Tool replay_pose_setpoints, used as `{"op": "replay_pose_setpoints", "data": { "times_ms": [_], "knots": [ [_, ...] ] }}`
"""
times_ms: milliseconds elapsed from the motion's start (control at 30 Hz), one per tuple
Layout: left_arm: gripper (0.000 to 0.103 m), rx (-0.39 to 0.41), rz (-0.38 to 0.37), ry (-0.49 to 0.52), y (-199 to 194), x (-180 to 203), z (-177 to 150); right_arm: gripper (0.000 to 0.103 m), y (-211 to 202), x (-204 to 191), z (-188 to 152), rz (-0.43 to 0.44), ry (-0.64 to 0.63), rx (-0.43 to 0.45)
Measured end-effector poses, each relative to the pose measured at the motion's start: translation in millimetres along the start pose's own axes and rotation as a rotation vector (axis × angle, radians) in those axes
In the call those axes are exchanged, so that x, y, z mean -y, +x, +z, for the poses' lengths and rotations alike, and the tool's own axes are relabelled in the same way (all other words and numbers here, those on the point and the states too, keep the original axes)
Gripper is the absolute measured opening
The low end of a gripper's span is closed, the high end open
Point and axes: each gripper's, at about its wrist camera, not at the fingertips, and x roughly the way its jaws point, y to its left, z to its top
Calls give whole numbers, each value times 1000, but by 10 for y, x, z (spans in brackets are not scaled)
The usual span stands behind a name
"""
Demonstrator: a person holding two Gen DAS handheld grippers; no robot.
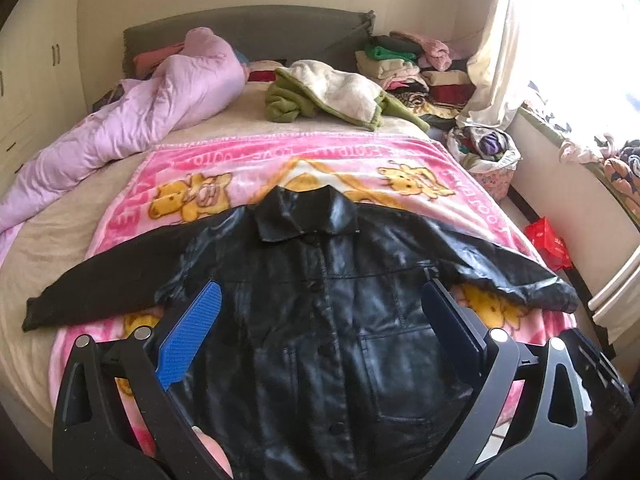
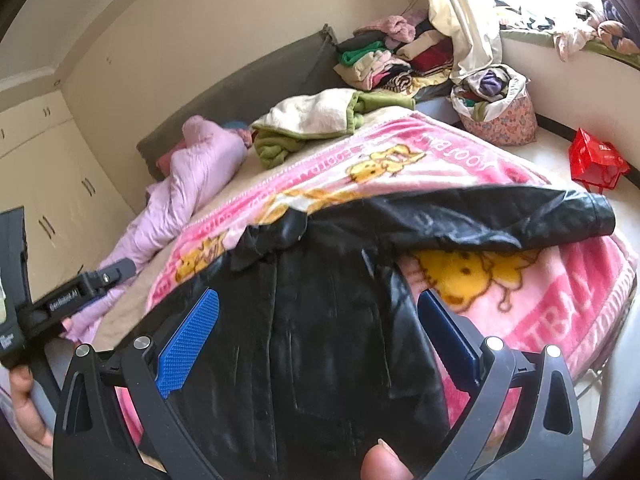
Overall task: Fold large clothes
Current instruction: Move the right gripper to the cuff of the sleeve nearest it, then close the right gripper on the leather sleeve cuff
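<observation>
A black leather jacket lies face up and buttoned on a pink cartoon blanket on the bed, collar away from me, both sleeves spread out sideways. My left gripper is open and empty, hovering above the jacket's chest. My right gripper is also open and empty, above the jacket's right side. The right sleeve stretches toward the bed's right edge. The left gripper's body shows at the left edge of the right wrist view.
A lilac quilt lies bunched on the bed's left. A green and cream fleece lies near the headboard. Stacks of folded clothes sit at the back right. A laundry basket and a red bag are on the floor to the right.
</observation>
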Motion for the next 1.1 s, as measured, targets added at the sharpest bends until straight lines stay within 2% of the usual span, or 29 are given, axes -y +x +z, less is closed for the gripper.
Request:
{"op": "replay_pose_setpoints", "data": {
  "times_ms": [233, 333, 500, 633, 900, 1100],
  "knots": [
    [94, -3, -75, -13, 189, 238, 171, 99, -29, 140, 337, -37, 51, 57],
    [94, -22, -68, -13, 341, 337, 259, 99, -40, 276, 472, -36, 103, 74],
    [94, -20, -39, 14, 481, 506, 397, 99, -112, 509, 650, -86, 150, 119],
    [94, -54, -59, 7, 602, 579, 484, 99, -121, 722, 722, -115, 199, 135],
    [94, -77, -40, 49, 872, 756, 540, 99, 14, 1095, 792, -158, 272, 124],
    [94, -98, -73, 66, 1104, 878, 515, 99, 115, 1439, 803, -197, 323, 111]
  ]
}}
